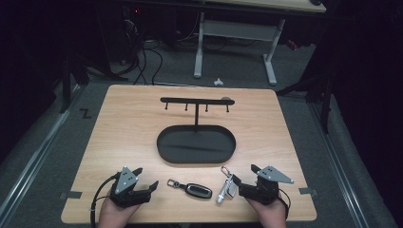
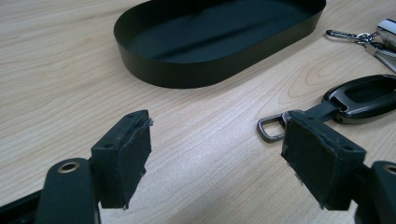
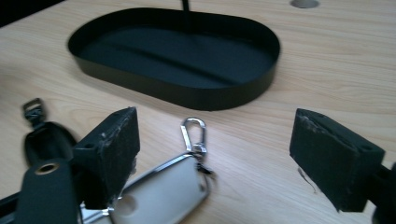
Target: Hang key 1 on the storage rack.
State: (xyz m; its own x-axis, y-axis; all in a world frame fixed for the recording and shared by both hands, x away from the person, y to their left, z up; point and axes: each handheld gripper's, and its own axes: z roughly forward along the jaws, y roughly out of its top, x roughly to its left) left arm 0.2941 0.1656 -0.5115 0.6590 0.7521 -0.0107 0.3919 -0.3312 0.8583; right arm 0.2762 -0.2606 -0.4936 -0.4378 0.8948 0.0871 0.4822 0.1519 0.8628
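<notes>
left hand-held gripper (image 1: 139, 179) jaws wide, empty | right hand-held gripper (image 1: 246, 180) jaws wide, empty | black key fob (image 1: 197, 190) + silver key fob (image 1: 225, 189) near tabletop (image 1: 119, 123) front edge, before tray (image 1: 196, 157) | likely light, rigid, slick; grip across bodies

The tabletop (image 1: 123, 123) is pale wood with a fine grain. The oval tray (image 1: 196, 144) and key fob (image 1: 198, 191) are black. The clip (image 3: 194, 133) is shiny silver.
</notes>
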